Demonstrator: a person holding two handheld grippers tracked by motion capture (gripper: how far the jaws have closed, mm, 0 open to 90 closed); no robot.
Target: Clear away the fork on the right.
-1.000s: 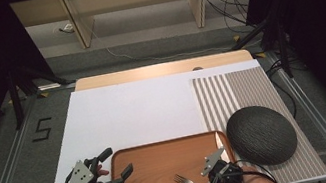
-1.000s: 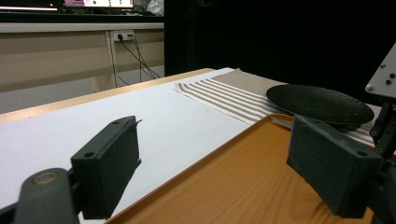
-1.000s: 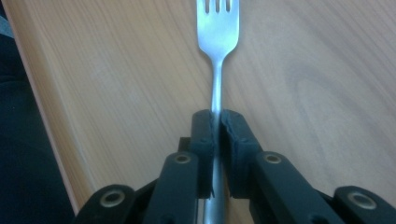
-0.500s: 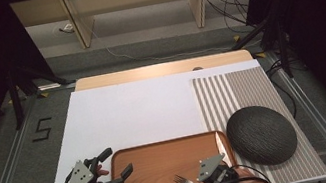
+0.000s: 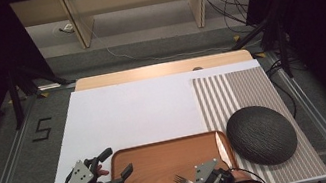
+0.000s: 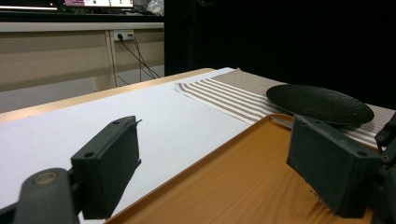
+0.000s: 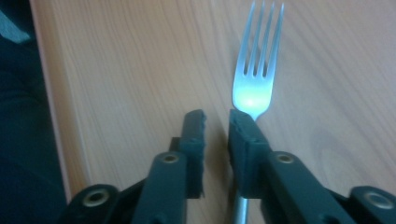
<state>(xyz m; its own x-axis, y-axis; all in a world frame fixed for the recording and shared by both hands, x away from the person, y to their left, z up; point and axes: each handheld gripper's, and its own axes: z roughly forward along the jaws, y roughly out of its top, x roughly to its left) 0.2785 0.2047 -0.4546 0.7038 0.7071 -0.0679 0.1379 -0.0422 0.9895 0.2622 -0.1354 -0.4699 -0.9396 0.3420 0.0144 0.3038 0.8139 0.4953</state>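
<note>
My right tool, jaws just closing to a narrow gap, misses the fork: handle under one jaw, could skid across the tray. Left tool wide open, empty.

From my remote station, the one sign I can read is a black numeral "5" marked on the grey floor left of the table, seen from the high view. In the left gripper view, a lit screen at the top edge carries bright patches too small and cut off for me to read. No brand or label can be made out elsewhere.
</note>
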